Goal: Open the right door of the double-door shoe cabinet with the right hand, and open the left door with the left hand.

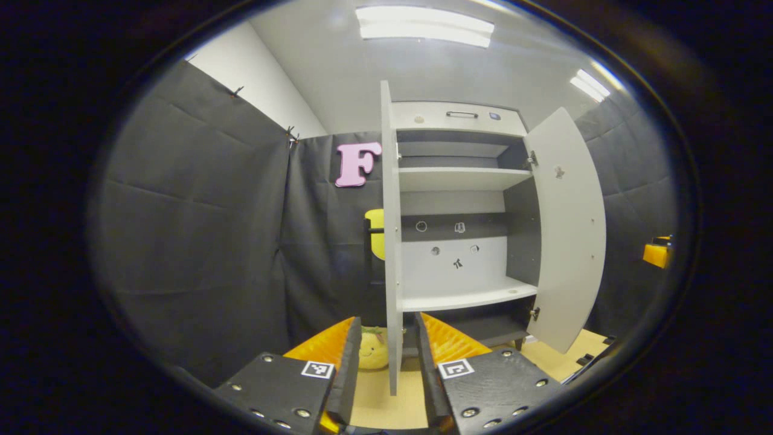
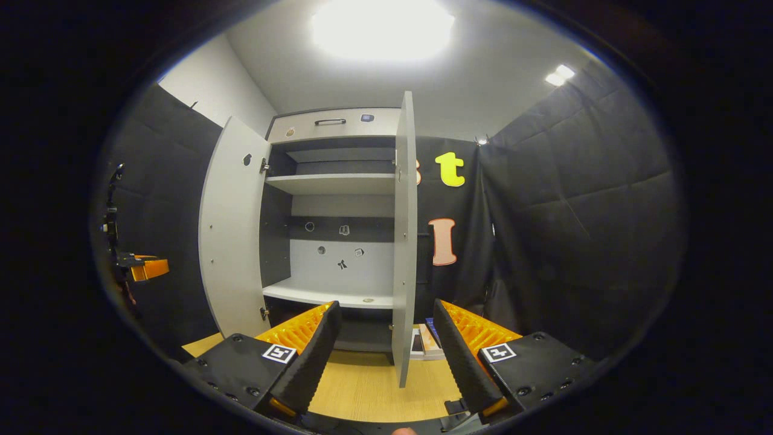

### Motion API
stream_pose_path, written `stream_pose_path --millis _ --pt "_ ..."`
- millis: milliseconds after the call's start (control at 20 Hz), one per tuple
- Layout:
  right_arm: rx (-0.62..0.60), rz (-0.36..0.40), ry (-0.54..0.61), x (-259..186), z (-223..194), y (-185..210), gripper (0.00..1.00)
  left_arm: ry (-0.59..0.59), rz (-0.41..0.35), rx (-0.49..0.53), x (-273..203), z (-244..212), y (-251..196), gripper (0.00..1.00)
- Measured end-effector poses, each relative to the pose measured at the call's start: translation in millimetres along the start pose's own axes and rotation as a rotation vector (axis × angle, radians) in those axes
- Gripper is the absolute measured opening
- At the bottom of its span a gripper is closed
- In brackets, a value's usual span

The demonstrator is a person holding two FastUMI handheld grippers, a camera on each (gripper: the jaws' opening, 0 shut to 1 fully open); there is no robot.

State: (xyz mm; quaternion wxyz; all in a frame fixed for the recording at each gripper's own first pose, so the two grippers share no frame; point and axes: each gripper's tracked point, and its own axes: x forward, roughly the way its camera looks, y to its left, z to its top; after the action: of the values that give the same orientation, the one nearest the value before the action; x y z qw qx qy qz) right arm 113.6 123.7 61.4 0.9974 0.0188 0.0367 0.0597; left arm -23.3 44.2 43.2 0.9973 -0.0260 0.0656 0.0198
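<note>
The shoe cabinet (image 1: 459, 181) stands with both doors swung open, its shelves bare. In the left gripper view the left door (image 1: 391, 241) is edge-on, its lower edge running down between my left gripper's (image 1: 388, 320) spread fingers with a gap on each side; the gripper is open. The right door (image 1: 567, 229) hangs wide at the right. In the right gripper view the right door (image 2: 404, 241) is edge-on between the fingers of my open right gripper (image 2: 386, 305), untouched. The left door (image 2: 232, 235) stands open at the left.
A yellow plush toy (image 1: 373, 350) lies on the wooden floor (image 1: 374, 405) behind the left door. Flat boxes (image 2: 423, 341) lie on the floor beside the right door. A drawer with a handle (image 1: 462, 114) tops the cabinet. Black cloth walls close in on both sides.
</note>
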Motion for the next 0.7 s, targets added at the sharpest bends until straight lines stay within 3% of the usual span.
stream_pose_path --millis 50,150,200,700 --pt "0.007 -0.002 0.001 0 -1 -3 0.96 0.004 0.000 -0.001 -3 -2 -2 0.52" --pt "0.014 -0.007 0.004 0 -4 -7 0.92 0.002 0.001 0.000 -12 -4 -6 0.74" --pt "0.015 -0.012 0.004 -1 -5 -9 0.95 -0.005 0.003 0.001 -15 -4 -6 0.85" --pt "0.006 -0.046 -0.028 -10 -1 -26 0.92 -0.102 0.028 0.041 -49 9 -8 0.85"
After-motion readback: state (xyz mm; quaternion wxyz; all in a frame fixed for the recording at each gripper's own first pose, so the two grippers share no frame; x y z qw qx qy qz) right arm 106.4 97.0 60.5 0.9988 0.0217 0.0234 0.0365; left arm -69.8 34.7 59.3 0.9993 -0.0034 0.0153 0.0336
